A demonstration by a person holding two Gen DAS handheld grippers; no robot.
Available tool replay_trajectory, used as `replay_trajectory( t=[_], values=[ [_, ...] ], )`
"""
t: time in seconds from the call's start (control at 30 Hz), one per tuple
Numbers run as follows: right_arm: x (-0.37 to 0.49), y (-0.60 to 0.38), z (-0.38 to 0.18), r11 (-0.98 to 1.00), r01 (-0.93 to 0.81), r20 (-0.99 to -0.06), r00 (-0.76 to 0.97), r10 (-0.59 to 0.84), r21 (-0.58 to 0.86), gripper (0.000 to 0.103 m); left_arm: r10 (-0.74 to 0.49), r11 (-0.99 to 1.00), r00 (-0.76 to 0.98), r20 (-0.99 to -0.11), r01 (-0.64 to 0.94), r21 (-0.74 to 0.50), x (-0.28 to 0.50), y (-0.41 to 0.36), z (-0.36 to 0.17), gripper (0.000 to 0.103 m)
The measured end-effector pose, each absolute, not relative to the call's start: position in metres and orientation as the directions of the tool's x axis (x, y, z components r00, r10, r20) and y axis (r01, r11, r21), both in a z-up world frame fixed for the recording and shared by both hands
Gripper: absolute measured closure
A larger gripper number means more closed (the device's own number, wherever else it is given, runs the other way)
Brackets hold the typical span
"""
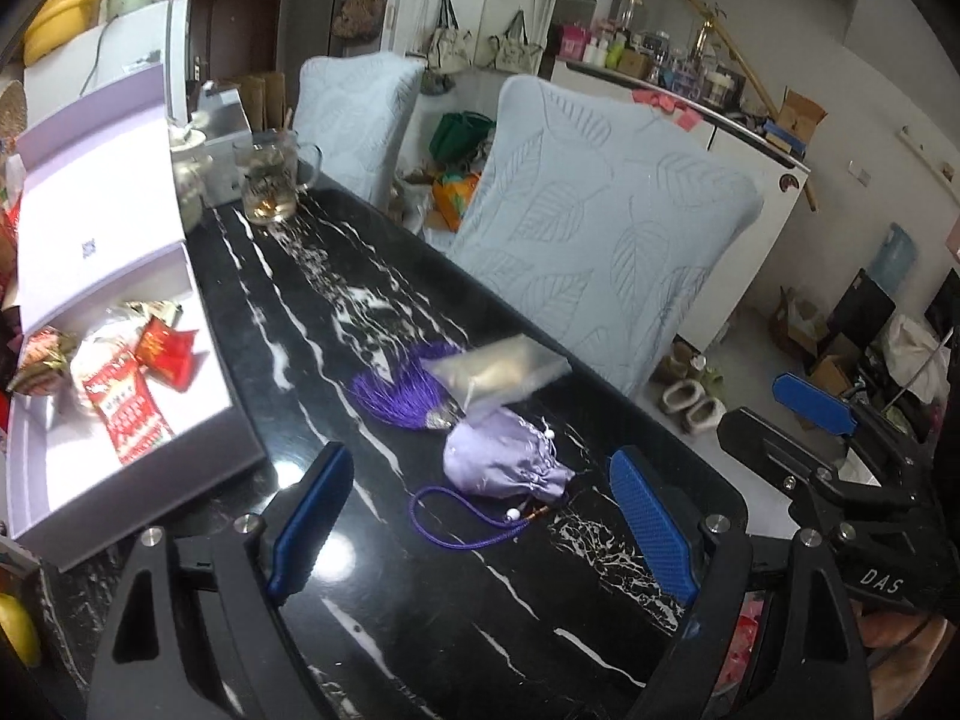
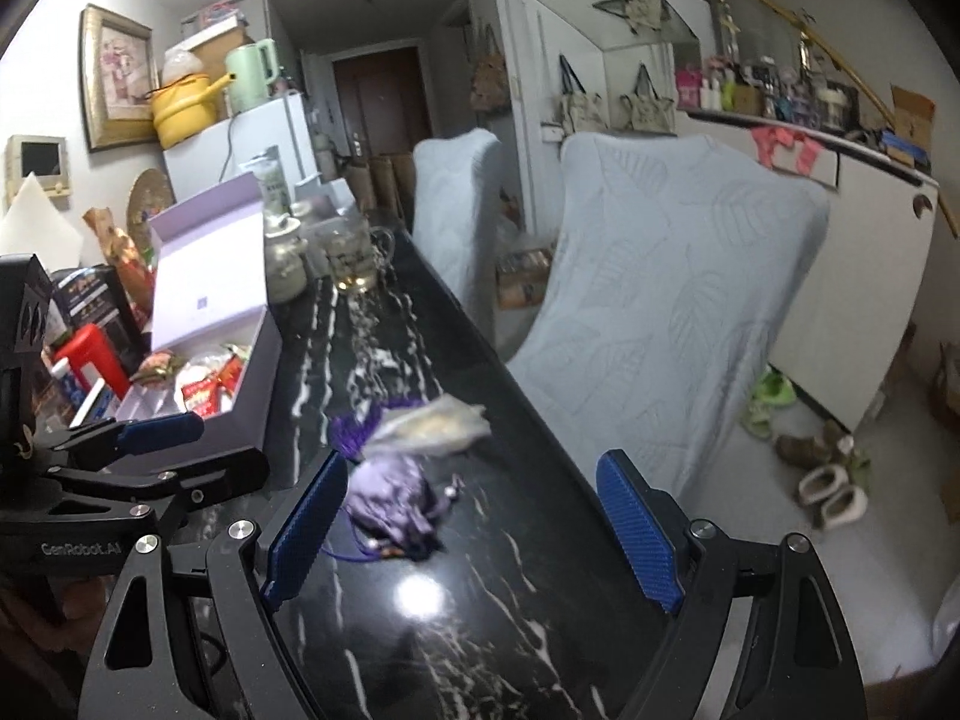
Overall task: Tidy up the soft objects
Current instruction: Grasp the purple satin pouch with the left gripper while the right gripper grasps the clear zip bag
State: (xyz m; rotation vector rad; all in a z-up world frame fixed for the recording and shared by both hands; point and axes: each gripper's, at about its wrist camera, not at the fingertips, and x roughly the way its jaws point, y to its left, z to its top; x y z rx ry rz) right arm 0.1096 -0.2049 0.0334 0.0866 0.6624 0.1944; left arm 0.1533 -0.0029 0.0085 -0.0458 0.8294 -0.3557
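A lilac satin drawstring pouch (image 1: 501,456) with a purple cord lies on the black marble table (image 1: 384,600), just ahead of my open left gripper (image 1: 480,510). Behind the pouch lie a purple tassel (image 1: 399,390) and a clear plastic bag (image 1: 495,372). In the right wrist view the pouch (image 2: 396,510), tassel (image 2: 354,429) and bag (image 2: 429,423) are blurred, ahead of my open, empty right gripper (image 2: 474,525). The right gripper also shows at the right edge of the left wrist view (image 1: 816,402).
An open lilac box (image 1: 120,360) with red snack packets stands at the table's left. A glass mug (image 1: 273,180) and jars stand at the far end. Two chairs with pale leaf-pattern covers (image 1: 600,228) line the table's right edge. Slippers lie on the floor.
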Motion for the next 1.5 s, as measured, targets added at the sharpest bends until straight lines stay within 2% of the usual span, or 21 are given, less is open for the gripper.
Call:
replay_trajectory(
  t=[0.47, 0.83, 1.23, 1.3, 1.33, 1.5],
  values=[
    [0.122, -0.233, -0.008, 0.979, -0.093, -0.674, 0.713, 0.194, 0.184, 0.017, -0.324, 0.937, 0.546, -0.773, 0.299, -0.181, 0.179, -0.028, -0.029, 0.015],
    [0.140, -0.244, -0.026, 0.978, -0.067, -0.709, 0.680, 0.189, 0.197, 0.017, -0.272, 0.947, 0.511, -0.816, 0.291, -0.134, 0.206, -0.040, -0.054, 0.015],
    [0.163, -0.242, -0.037, 0.974, -0.071, -0.735, 0.645, 0.208, 0.213, 0.017, -0.311, 0.932, 0.456, -0.834, 0.319, -0.173, 0.215, -0.046, -0.074, 0.015],
    [0.165, -0.241, -0.037, 0.974, -0.074, -0.738, 0.641, 0.211, 0.215, 0.017, -0.327, 0.922, 0.465, -0.823, 0.348, -0.169, 0.211, -0.049, -0.074, 0.025],
    [0.166, -0.240, -0.037, 0.974, -0.074, -0.739, 0.640, 0.213, 0.216, 0.017, -0.337, 0.916, 0.470, -0.816, 0.363, -0.169, 0.209, -0.050, -0.073, 0.034],
    [0.170, -0.235, -0.037, 0.970, -0.085, -0.740, 0.633, 0.229, 0.227, 0.017, -0.363, 0.913, 0.478, -0.800, 0.353, -0.203, 0.206, -0.043, -0.068, 0.046]
  ],
)
